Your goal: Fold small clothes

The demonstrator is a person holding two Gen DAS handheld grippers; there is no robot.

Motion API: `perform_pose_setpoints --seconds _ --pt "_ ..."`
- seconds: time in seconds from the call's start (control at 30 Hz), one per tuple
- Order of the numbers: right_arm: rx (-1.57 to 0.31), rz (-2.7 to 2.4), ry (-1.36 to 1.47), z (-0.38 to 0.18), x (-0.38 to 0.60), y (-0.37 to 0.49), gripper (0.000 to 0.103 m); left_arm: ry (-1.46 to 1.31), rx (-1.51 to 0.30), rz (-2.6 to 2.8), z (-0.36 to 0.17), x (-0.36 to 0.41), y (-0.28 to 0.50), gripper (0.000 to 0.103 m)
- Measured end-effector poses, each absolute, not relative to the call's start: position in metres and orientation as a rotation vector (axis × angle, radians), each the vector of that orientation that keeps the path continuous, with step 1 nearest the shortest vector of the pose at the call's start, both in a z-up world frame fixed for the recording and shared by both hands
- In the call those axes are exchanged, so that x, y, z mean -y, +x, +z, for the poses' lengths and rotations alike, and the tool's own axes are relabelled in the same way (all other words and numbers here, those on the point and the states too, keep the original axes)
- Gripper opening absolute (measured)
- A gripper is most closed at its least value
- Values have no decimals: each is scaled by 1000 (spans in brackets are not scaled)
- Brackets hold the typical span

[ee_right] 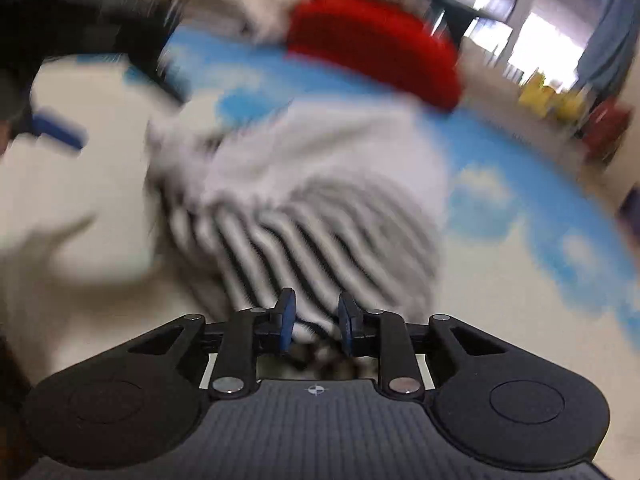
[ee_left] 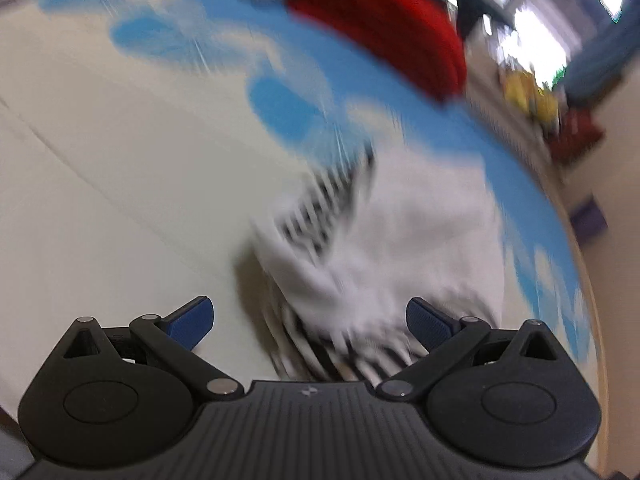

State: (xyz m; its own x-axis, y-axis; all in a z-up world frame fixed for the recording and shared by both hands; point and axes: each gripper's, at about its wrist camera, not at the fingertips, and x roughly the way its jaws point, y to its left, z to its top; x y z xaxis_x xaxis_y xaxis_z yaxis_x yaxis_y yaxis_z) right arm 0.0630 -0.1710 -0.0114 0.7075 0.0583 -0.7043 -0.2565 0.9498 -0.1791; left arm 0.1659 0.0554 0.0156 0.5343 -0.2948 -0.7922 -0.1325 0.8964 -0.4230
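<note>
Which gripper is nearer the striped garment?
Right. The right gripper has its narrow jaws at the striped garment, cloth between them. The left gripper is wide open just short of it, pads off the cloth.

A crumpled garment (ee_right: 304,200) lies on the worktop (ee_left: 100,200), just ahead of both tools. A folded pile (ee_left: 380,20) sits behind it at the far edge.

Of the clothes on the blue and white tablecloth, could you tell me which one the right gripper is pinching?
The white garment with black stripes: its striped edge is pinched in the right gripper. The red knitted garment lies untouched farther back.
</note>
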Motion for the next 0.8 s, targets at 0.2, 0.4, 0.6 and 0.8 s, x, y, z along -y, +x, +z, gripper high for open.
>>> perform_pose_setpoints --seconds 0.2,0.4,0.6,0.8 --pt "-809 246 -91 -4 185 61 35 -363 -1196 -40 -28 -33 186 103" --pt "-852 218 162 42 256 77 65 -501 -1207 -39 -26 -51 175 103" --pt "-851 171 253 61 325 170 85 -725 -1213 -81 -30 -66 172 103" --pt "-853 70 253 45 336 295 86 -801 -1262 -159 -41 -56 188 103"
